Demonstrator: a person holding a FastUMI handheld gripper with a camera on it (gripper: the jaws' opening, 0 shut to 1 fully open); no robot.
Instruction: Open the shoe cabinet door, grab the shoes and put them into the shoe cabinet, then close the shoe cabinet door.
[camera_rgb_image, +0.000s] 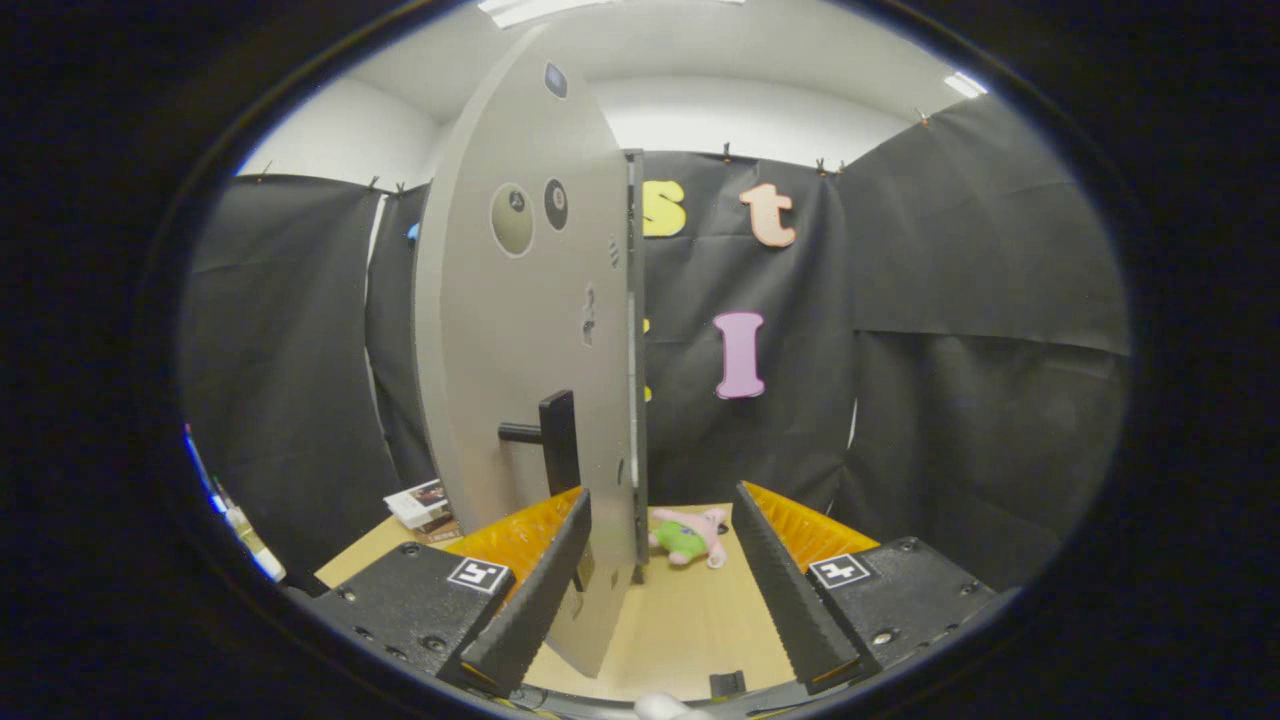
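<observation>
The gripper (660, 590) sits at the bottom centre of the frame with its two fingers spread wide apart and grasping nothing; the left finger (535, 590) lies against the lower part of the shoe cabinet door (525, 330), while the right finger (790, 590) stands clear of it over the wooden floor (680, 620); the door is a tall grey panel seen almost edge-on, swung out toward the camera and filling the centre-left of the frame from top to bottom; a dark bar handle (555, 440) sticks out of its face just above the left finger; round stickers (512, 218) dot the upper part of the panel; beyond the fingers, on the floor just right of the door's edge, lies a pink and green plush toy (690, 537); at lower left, beside the door, rests a small printed box (425, 503).
</observation>
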